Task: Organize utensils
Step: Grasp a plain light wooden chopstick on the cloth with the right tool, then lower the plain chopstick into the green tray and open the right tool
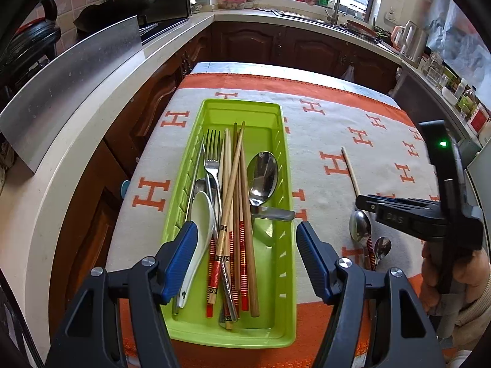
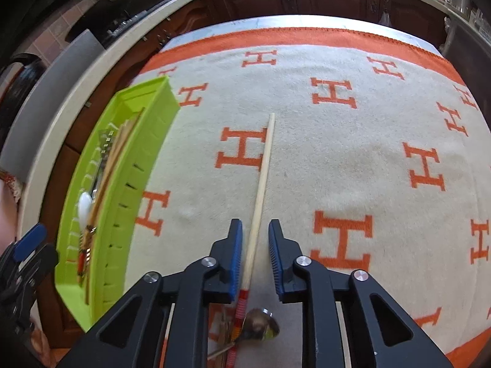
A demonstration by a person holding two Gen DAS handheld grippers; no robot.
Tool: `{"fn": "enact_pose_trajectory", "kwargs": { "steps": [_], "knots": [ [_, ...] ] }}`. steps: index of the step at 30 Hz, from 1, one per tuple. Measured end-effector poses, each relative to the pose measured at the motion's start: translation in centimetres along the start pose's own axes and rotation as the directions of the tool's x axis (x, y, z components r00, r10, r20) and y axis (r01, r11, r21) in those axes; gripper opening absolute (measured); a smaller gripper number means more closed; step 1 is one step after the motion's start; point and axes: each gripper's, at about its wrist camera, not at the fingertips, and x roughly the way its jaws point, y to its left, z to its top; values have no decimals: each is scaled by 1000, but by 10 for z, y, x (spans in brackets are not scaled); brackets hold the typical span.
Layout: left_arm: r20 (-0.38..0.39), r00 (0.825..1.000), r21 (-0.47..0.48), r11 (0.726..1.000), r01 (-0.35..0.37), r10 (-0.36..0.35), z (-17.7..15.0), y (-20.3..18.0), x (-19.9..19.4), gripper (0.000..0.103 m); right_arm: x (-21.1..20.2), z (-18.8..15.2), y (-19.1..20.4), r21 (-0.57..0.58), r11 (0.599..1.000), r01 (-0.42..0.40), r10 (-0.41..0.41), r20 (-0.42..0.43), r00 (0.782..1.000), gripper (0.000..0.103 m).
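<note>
A long lime-green plastic tray (image 1: 245,107) with slotted side walls lies on a cream cloth (image 2: 353,153) patterned with orange H shapes. Inside it, lengthwise, lie a steel fork (image 1: 213,153), a large steel spoon (image 1: 262,174), a white ceramic soup spoon (image 1: 199,214), a bundle of bamboo chopsticks with red-banded ends (image 1: 233,202) and a grey-handled steel piece (image 1: 271,213) lying crosswise. The left gripper (image 1: 245,239) hovers over the tray's near end, its blue-padded fingers spread wide with nothing between them. Outside the tray on the cloth lies a single pale wooden chopstick (image 2: 264,168) with a red-banded end, plus two small steel spoons (image 1: 360,227). The right gripper (image 2: 254,245) straddles this chopstick, its fingers close on either side with visible gaps, not yet pinching.
</note>
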Motion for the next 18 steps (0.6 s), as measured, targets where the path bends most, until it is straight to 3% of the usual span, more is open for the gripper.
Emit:
{"fn": "enact_pose_trajectory", "kwargs": {
  "steps": [5,10,18],
  "knots": [
    [2,1000,1,1000,12,-12,2,-6,-1,65,4,3,8,-45,996,77,-76,26,997,8],
    [0,999,-18,999,37,-37,4,-9,1,65,-3,4,-15,59,998,-18,16,38,999,6],
    [4,999,-12,999,43,-43,8,-17,-1,65,-61,12,-51,184,973,-137,92,233,968,5]
  ]
}}
